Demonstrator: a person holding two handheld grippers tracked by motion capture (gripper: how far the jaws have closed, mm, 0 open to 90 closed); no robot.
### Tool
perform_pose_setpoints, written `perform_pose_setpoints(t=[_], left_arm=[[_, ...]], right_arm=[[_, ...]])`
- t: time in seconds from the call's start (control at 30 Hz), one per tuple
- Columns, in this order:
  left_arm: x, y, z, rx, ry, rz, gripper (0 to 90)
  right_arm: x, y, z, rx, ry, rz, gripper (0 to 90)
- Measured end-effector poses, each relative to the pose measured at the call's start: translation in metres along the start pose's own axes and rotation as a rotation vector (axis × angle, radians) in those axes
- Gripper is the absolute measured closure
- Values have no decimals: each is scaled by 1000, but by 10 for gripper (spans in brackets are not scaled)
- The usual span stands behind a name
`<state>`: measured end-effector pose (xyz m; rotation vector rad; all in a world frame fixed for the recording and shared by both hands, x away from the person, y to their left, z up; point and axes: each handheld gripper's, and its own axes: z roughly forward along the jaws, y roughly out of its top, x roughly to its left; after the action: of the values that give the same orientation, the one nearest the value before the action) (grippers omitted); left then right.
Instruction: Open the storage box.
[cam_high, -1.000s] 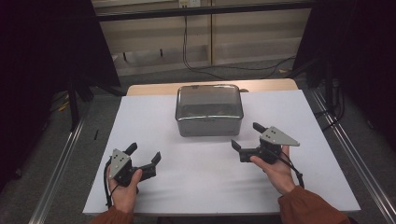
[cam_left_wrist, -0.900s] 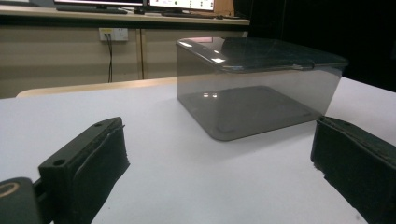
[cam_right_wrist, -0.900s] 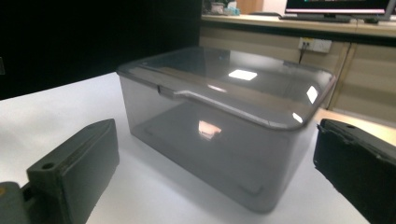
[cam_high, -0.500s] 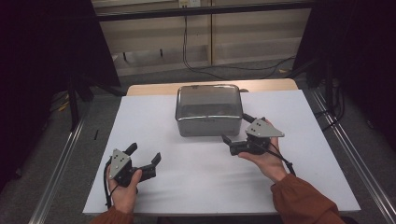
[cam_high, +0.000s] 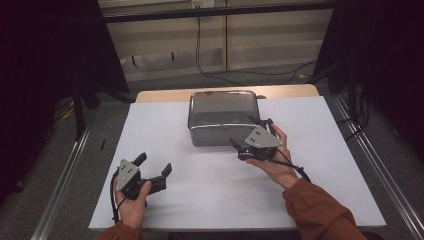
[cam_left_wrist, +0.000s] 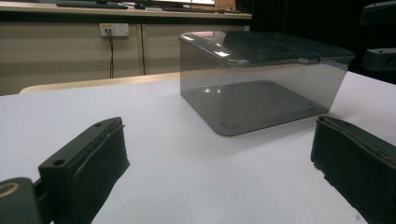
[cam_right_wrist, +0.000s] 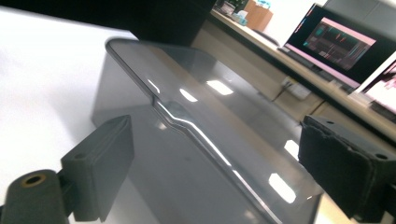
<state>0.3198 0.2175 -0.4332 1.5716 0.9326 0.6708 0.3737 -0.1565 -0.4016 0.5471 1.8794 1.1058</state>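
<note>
A translucent grey plastic box (cam_high: 222, 116) with its lid on stands at the back middle of the white table (cam_high: 320, 165). My right gripper (cam_high: 243, 132) is at the box's front right corner, held by a hand in a rust-coloured sleeve. Its jaws are open and have just been closing a little. In the right gripper view the gripper (cam_right_wrist: 215, 154) has the box's lid edge (cam_right_wrist: 187, 121) showing between its jaws, and the pads are clear of it. My left gripper (cam_high: 154, 164) rests open near the table's front left, pointing at the box (cam_left_wrist: 261, 79) from a distance, with nothing between the left gripper's (cam_left_wrist: 219, 140) jaws.
Metal rails (cam_high: 65, 175) run along both sides of the table. Cables (cam_high: 235, 72) lie on the floor behind it, in front of low cabinets. A lit monitor (cam_right_wrist: 343, 44) stands on a bench far off.
The right gripper has moved up and to the left, from the open table to the box's front right corner. The left gripper has kept still.
</note>
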Motion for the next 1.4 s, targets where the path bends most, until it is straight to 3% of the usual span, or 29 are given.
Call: perform_pose_setpoints(t=[0.2,0.27,0.4,0.8,0.93,1.13,1.4], left_arm=[[0,0,0,1,-2,0,34],[0,0,0,-1,3,-1,34],[1,0,0,1,3,-1,34],[3,0,0,9,-6,1,28],[3,-1,1,16,-16,-3,28],[4,0,1,24,-15,2,28],[3,1,3,22,-40,-9,35]], right_arm=[[9,1,6,8,-26,-139,147],[10,1,7,14,-29,-163,156],[13,3,9,30,-66,-300,195],[31,1,21,76,-65,-538,376],[38,1,24,96,-80,-638,433],[45,0,29,116,-97,-700,492],[45,2,36,133,-123,-729,592]])
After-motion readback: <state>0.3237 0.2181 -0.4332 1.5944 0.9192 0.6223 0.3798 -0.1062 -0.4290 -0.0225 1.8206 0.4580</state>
